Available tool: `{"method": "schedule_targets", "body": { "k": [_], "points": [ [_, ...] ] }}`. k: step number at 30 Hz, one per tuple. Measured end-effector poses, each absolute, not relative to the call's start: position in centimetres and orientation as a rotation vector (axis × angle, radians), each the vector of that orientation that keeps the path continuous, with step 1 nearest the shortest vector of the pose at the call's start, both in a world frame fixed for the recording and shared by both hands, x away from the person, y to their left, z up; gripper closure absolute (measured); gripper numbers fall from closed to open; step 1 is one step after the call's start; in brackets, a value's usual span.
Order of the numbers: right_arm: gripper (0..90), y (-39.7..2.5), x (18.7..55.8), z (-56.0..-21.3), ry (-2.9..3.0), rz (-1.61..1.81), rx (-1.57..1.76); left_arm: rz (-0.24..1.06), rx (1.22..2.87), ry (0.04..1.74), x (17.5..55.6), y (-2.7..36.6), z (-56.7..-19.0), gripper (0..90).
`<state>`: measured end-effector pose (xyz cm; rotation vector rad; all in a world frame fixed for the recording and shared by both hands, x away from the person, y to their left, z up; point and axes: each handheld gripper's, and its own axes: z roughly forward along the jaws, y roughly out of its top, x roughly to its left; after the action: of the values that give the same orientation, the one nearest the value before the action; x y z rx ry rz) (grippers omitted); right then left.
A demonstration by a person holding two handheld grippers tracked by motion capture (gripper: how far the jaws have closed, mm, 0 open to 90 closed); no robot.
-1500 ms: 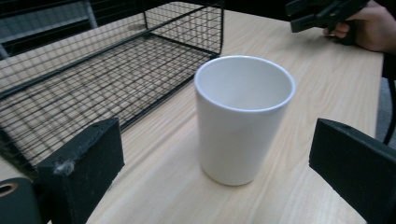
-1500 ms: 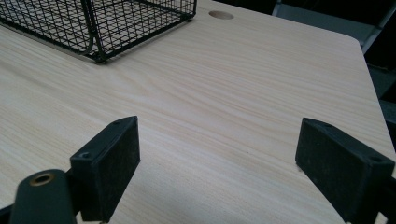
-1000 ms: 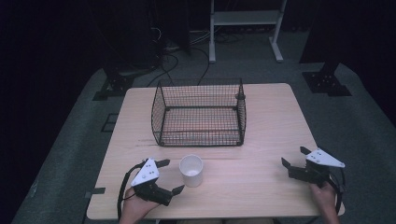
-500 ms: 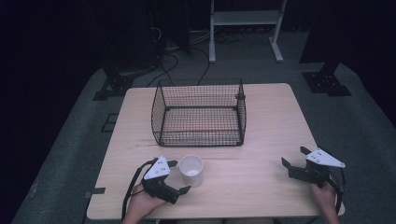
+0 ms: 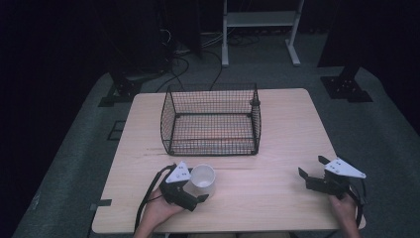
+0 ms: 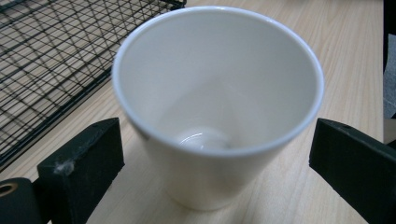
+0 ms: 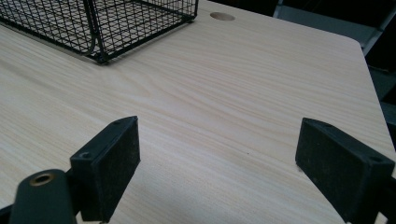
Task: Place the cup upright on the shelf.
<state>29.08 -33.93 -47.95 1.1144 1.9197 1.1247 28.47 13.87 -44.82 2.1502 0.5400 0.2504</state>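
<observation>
A white cup (image 5: pixel 203 178) stands upright and empty on the wooden table (image 5: pixel 277 129), just in front of the black wire basket (image 5: pixel 210 119). My left gripper (image 5: pixel 197 185) is open, one jaw on each side of the cup. In the left gripper view the cup (image 6: pixel 219 93) sits between both pads with a small gap on each side. At the table's right front, my right gripper (image 5: pixel 312 167) is open and holds nothing. In the right gripper view, bare wood lies between the jaws of the right gripper (image 7: pixel 219 154).
The wire basket (image 7: pixel 107 23) is empty and open at the top. It stands mid-table, ahead and to the left in the right gripper view. A round cable hole (image 7: pixel 222 16) lies near the far edge. Dark floor, cables and a white frame (image 5: pixel 260 20) are beyond the table.
My left gripper has slid right towards the cup, and its open jaws now stand on either side of it. The cup and the right gripper have stayed put.
</observation>
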Motion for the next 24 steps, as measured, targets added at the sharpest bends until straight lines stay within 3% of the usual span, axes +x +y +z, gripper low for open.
{"method": "schedule_targets", "body": {
  "k": [11,17,24],
  "points": [
    [13.1,-33.9,29.1,-47.9,1.921,1.126,1.112,0.251,2.191,0.534,28.9,12.8,-44.8,5.5],
    [13.1,-33.9,29.1,-47.9,1.921,1.125,1.11,0.249,2.218,0.524,29.1,12.9,-44.4,20.5],
    [13.1,-34.0,29.1,-47.9,1.917,1.134,1.113,0.255,2.217,0.512,28.9,12.5,-44.0,21.4]
  ]
}}
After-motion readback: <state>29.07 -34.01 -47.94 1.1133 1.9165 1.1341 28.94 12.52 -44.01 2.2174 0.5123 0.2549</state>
